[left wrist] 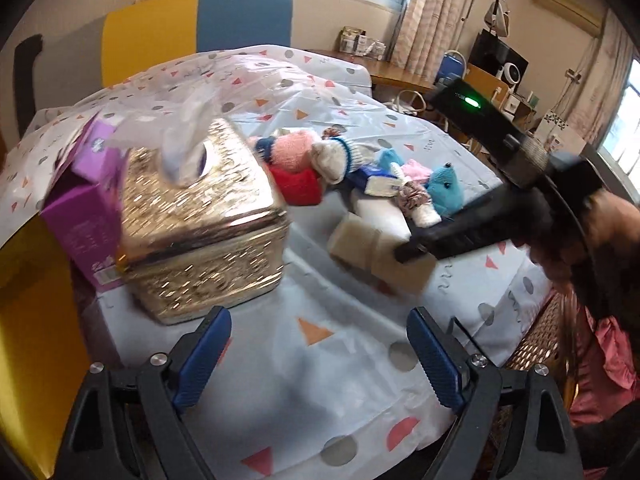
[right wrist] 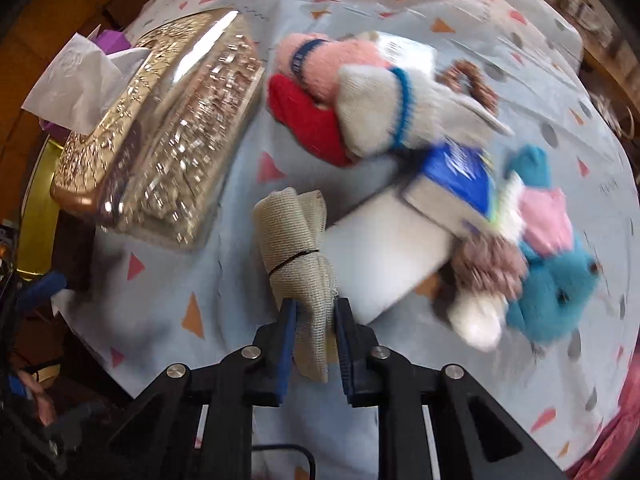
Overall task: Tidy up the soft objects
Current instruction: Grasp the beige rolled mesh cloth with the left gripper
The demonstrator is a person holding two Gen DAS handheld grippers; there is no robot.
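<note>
The right gripper (right wrist: 313, 322) is clamped on one end of a rolled beige gauze bandage (right wrist: 298, 240), bound at mid-length by a thin dark band. The roll is carried above the patterned cloth of the bench (right wrist: 200, 280), between the gold tissue box (right wrist: 160, 132) and the white foam block (right wrist: 384, 248). Both views are motion-blurred, so whether the roll touches the cloth cannot be determined.

The left gripper (left wrist: 320, 356) is spread wide and holds nothing. It hovers over the near part of the bench (left wrist: 312, 392), just in front of the gold tissue box (left wrist: 204, 220).

Progress assessment: early stage. One soft item is in hand; none appears sorted yet.

Items remaining in a loose pile towards the middle and right of the bench:
- pink knitted piece (right wrist: 332, 60) with a red knitted piece (right wrist: 308, 120) under it;
- white knitted sock with blue stripe (right wrist: 384, 108);
- blue tissue pack (right wrist: 456, 176) resting on the foam block;
- teal plush toy (right wrist: 556, 292) with a pink part;
- brown scrunchie (right wrist: 488, 264).

A purple carton (left wrist: 80, 220) stands against the tissue box at the left edge. No obvious receiving container is visible, so the destination for the bandage cannot be determined.
</note>
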